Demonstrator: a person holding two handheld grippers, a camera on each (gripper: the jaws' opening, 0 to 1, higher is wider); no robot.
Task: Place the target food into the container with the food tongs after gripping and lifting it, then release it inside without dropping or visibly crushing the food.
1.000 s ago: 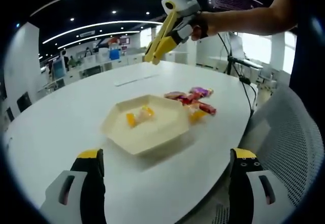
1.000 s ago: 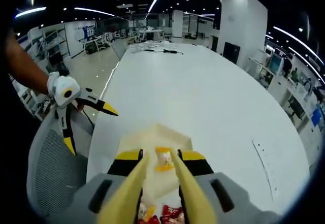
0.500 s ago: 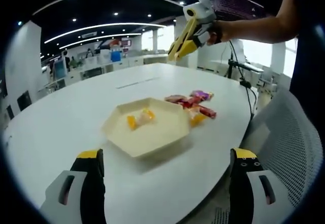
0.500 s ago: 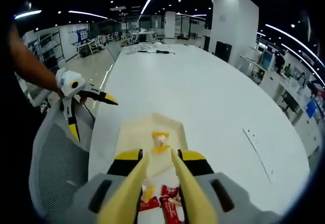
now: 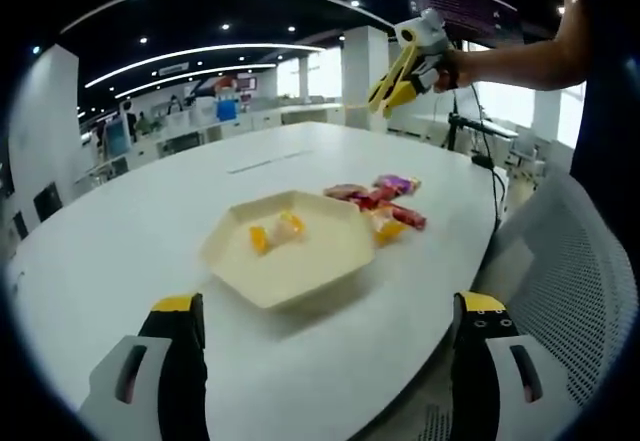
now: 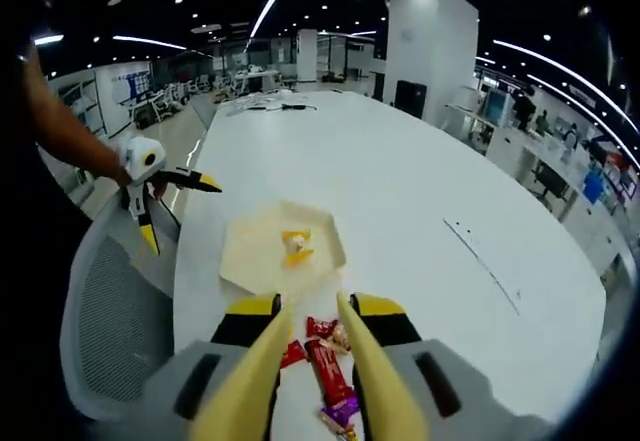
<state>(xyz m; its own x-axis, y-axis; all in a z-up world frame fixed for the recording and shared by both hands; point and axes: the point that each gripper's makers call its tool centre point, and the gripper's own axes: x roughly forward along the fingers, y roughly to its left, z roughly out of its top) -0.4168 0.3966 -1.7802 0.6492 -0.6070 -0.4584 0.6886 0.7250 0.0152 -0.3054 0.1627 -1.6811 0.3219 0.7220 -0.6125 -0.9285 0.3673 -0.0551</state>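
Snack pile (image 6: 325, 366) partly hidden behind the right gripper's tongs (image 6: 311, 373); wrappers unreadable. 2 items in the container (image 5: 290, 247) too small to identify. Tabletop (image 5: 120, 231) cut off at the left gripper view's left edge.

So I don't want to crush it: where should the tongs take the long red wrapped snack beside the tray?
Probably across the middle of the long red snack, from above, one tong tip on each long side. It lies flat on the table, lengthwise between the tongs, and its narrow width suits a light pinch.
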